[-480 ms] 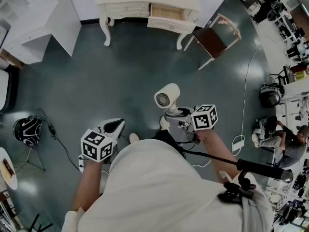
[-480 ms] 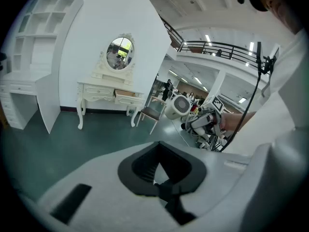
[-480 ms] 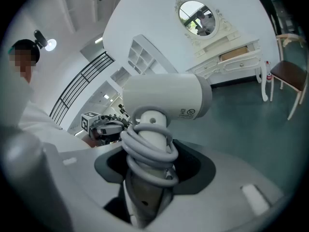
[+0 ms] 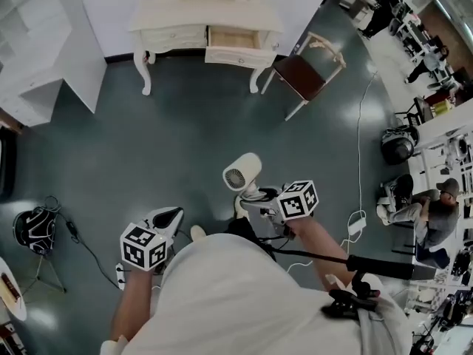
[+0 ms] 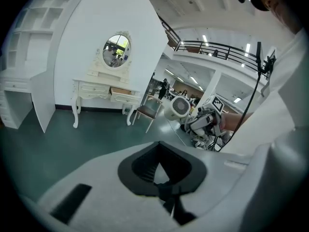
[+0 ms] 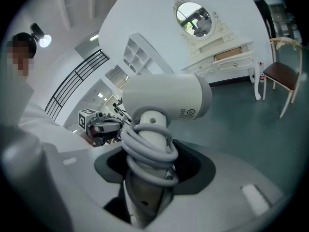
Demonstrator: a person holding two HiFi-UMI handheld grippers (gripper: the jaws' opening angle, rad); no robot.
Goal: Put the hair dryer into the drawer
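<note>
The white hair dryer (image 4: 242, 172) stands upright in my right gripper (image 4: 256, 196), which is shut on its handle below the wound grey cord (image 6: 149, 151). In the right gripper view the dryer's barrel (image 6: 166, 100) fills the middle. The cream dressing table (image 4: 185, 13) stands far ahead across the floor, its right drawer (image 4: 233, 39) pulled open. That drawer (image 6: 229, 54) also shows below the oval mirror. My left gripper (image 4: 168, 218) hangs low at the left, shut and empty, its jaws (image 5: 161, 185) meeting at the tips.
A wooden chair (image 4: 301, 72) stands right of the dressing table. A white shelf unit (image 4: 37, 43) lines the left wall. A black bag on a stand (image 4: 33, 228) and floor cables (image 4: 358, 220) lie near me. A seated person (image 4: 436, 213) and desks are at the right.
In the head view the dressing table and chair have shifted left and down a little, and both grippers sit lower in the frame. The dryer stays in the right gripper.
</note>
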